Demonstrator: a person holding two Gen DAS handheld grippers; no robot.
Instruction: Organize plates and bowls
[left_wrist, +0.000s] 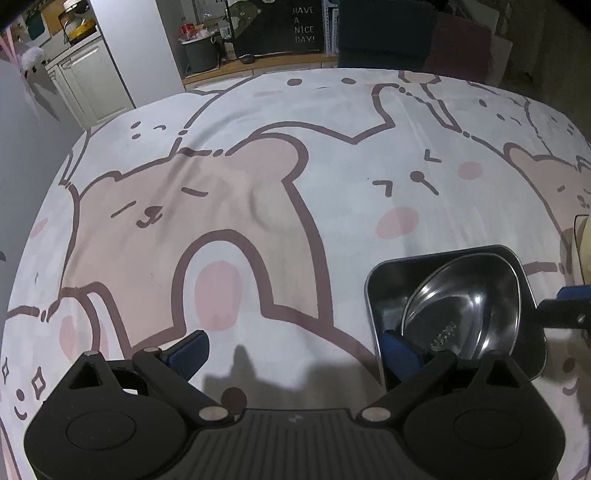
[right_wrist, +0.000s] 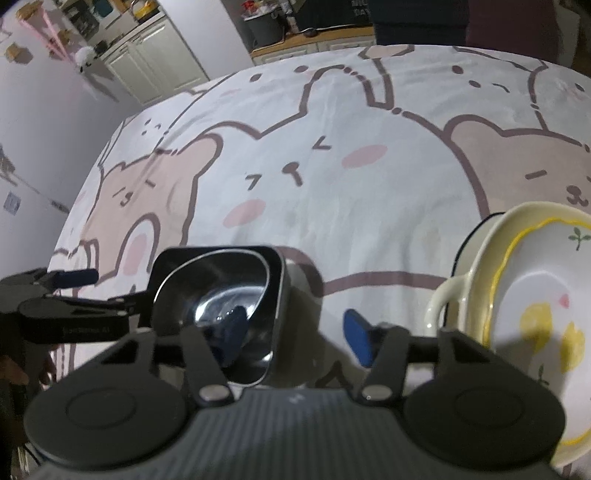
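A table draped in a cloth (left_wrist: 258, 206) printed with pale pink bears and white rabbits fills both views; behind its far edge stand white cabinets (left_wrist: 88, 81) and a dark sign (left_wrist: 291, 26) lettered "HAVE A NICE DAY!".

Near the table's near edge sits a dark square tray (left_wrist: 376, 280) with rounded corners and raised walls. Inside it a shiny round metal bowl (left_wrist: 469, 295) leans tilted against the tray's walls, its polished inside reflecting the light.

The left gripper (left_wrist: 295, 350) is spread wide, gripping nothing: one blue pad hangs over bare cloth and the other reaches inside the tray beside the bowl's rim.

The right gripper (right_wrist: 295, 339) straddles the tray's wall, one pad inside against the bowl and the other outside over the cloth; its jaws look part-way apart, and whether the pads press cannot be told.

Just beside the tray stands a cream dish (right_wrist: 532, 302) with a handle, a yellow line and yellow flower marks.
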